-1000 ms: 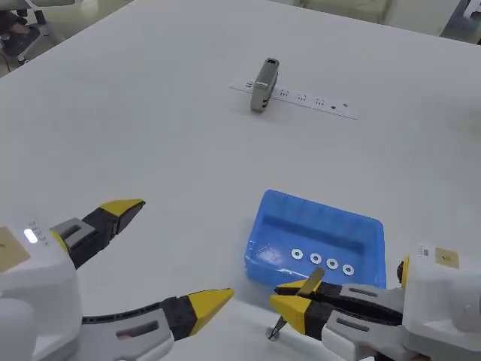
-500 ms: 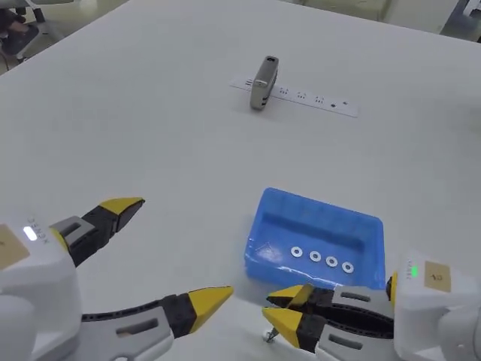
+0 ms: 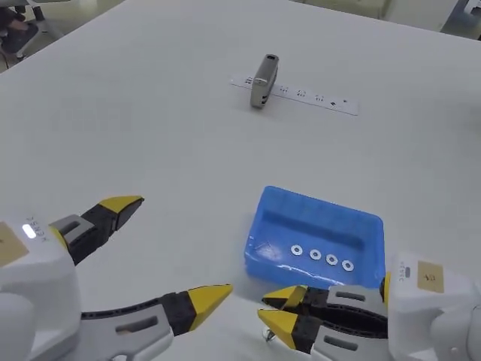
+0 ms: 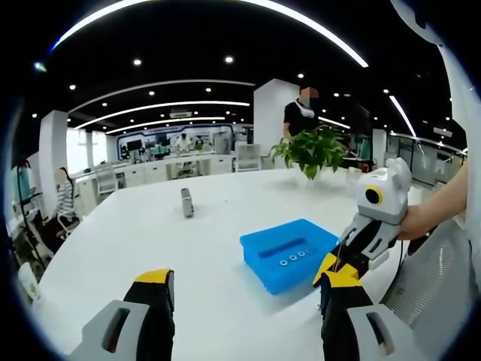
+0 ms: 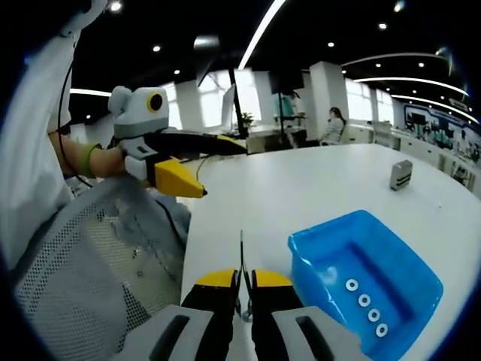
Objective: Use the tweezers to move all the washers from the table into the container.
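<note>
Head view: four washers (image 3: pixel 315 255) in one container (image 3: pixel 316 204); left tool (image 3: pixel 184 246) spread; right tool (image 3: pixel 264 307) tight on tweezers (image 5: pixel 241 259)

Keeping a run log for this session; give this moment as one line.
left gripper: open, empty | right gripper: shut on tweezers, beside container | washers: four in container, in a row

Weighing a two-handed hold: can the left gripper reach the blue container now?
Probably yes. The left gripper is open, with bare table between it and the blue container. The right gripper, shut on the tweezers, sits at the container's near edge.
</note>
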### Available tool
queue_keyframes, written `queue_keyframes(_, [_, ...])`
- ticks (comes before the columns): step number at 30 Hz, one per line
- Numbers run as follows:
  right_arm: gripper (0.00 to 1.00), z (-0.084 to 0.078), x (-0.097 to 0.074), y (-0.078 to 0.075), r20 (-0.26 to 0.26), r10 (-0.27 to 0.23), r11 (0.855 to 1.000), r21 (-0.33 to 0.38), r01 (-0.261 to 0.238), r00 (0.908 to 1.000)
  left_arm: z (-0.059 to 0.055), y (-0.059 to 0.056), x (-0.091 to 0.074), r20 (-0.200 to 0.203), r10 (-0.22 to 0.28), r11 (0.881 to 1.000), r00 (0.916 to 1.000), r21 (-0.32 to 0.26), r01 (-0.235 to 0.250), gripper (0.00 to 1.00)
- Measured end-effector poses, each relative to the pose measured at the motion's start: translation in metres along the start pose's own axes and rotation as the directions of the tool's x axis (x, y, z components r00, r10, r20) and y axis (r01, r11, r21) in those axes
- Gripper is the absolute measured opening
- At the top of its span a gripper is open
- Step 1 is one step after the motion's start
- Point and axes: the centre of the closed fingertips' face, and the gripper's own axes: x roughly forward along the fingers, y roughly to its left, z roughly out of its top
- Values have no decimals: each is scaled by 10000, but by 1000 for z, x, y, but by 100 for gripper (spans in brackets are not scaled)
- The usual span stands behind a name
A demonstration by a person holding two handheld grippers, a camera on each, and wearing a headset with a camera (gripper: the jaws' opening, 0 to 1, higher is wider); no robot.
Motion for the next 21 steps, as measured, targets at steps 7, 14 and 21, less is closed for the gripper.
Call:
queue_keyframes(7, [2, -5, -1, 10, -254, 456, 9895, -1364, -486, 9986, 0, 1, 0, 31, 22, 10000, 10000, 31, -22, 81])
queue_keyframes(14, [2, -6, -3, 9, -266, 398, 9906, -1299, -429, 9989, 0, 2, 0, 36, -13, 10000, 10000, 22, 13, 81])
queue_keyframes(21, [2, 1, 1, -6, 214, -78, 9994, 343, 71, 9997, 0, 3, 0, 64, -2, 10000, 10000, -6, 2, 81])
